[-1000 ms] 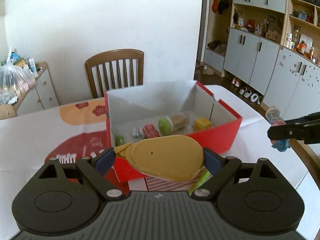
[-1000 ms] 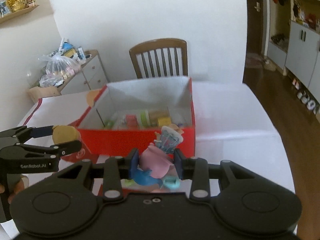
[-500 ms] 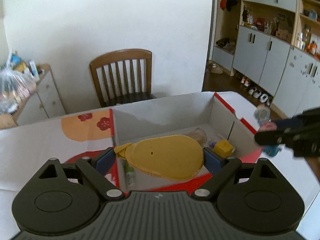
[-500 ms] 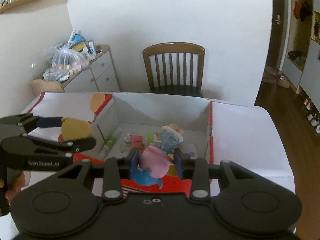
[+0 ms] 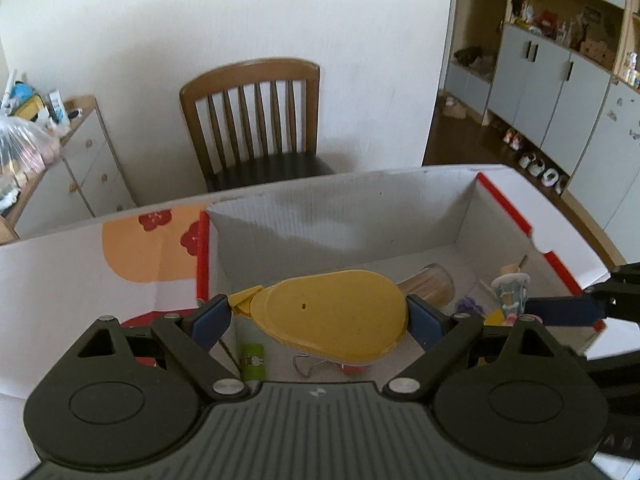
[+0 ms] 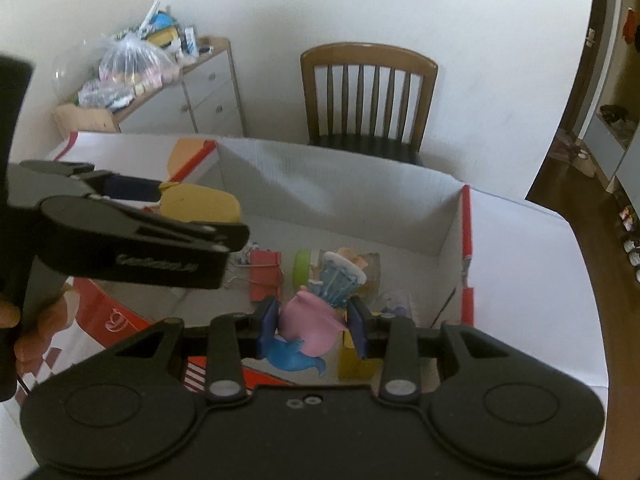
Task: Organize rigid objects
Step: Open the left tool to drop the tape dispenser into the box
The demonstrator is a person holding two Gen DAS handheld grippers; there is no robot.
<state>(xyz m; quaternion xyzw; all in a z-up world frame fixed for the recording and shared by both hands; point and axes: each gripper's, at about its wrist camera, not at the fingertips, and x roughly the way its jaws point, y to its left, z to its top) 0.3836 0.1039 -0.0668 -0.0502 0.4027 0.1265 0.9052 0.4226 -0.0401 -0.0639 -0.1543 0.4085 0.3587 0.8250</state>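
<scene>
Left fingers (image 5: 320,314): spread wide and clamped on the two ends of a yellow case (image 5: 330,314), which is held flat above the near left part of the box (image 5: 400,208).
Right fingers (image 6: 312,326): closed narrowly on a pink and blue toy figure (image 6: 310,326), held over the near right part of the box, just above the near wall.
Box contents: a red binder clip (image 6: 264,276), a green-lidded jar (image 6: 302,270), a yellow block (image 6: 356,362) and small bits are seen on the box floor beneath both loads.
Risk, collision: the two grippers are close together over one box, so a bump could be caused if both are lowered at once.
Risk, yellow case: it is held only by its ends, so a slip or tilt is judged possible; a drop onto the jar could leave it resting crooked.
Risk, toy figure: its release so near the wall could let it land on the rim and fall out onto the table (image 6: 520,248).
Risk, crowding: things already placed could be knocked about.
</scene>
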